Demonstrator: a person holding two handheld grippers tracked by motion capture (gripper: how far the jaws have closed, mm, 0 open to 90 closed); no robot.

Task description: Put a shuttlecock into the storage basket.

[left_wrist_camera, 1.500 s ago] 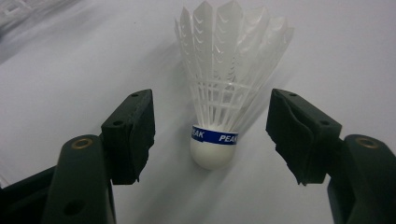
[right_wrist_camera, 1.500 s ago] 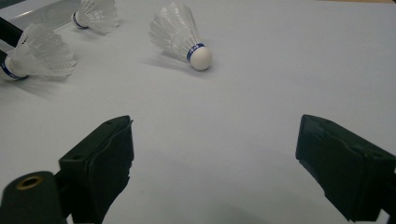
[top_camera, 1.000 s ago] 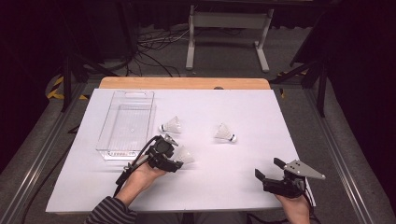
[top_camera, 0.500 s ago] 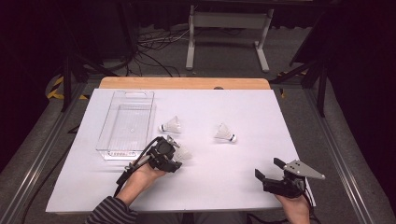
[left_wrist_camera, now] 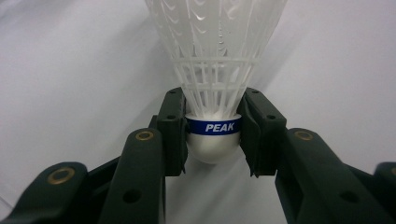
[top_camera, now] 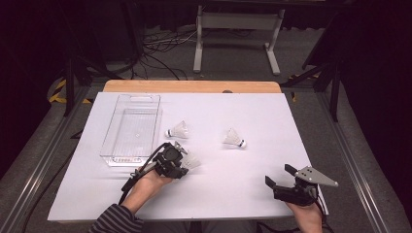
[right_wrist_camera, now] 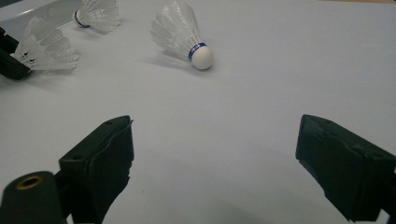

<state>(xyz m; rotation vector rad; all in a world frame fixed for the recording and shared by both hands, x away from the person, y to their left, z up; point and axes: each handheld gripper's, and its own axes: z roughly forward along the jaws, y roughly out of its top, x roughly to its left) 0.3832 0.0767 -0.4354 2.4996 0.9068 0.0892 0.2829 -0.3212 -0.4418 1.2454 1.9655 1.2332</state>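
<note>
With its jaws just closing, the left gripper (left_wrist_camera: 212,135) pinches the shuttlecock (left_wrist_camera: 213,70) by its cork for lifting; the right gripper (right_wrist_camera: 212,163) gapes empty.

The high view looks forward and down over the whole desk (top_camera: 233,194). Each tool's camera sits low, looking along its jaws. All three share one shuttlecock (top_camera: 192,160) (left_wrist_camera: 215,70) (right_wrist_camera: 44,51).

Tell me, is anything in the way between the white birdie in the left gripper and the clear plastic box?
Nothing visible. The left gripper grips the white plastic shuttlecock by its cork, having just been closing; only bare white table lies before the clear plastic box.
</note>
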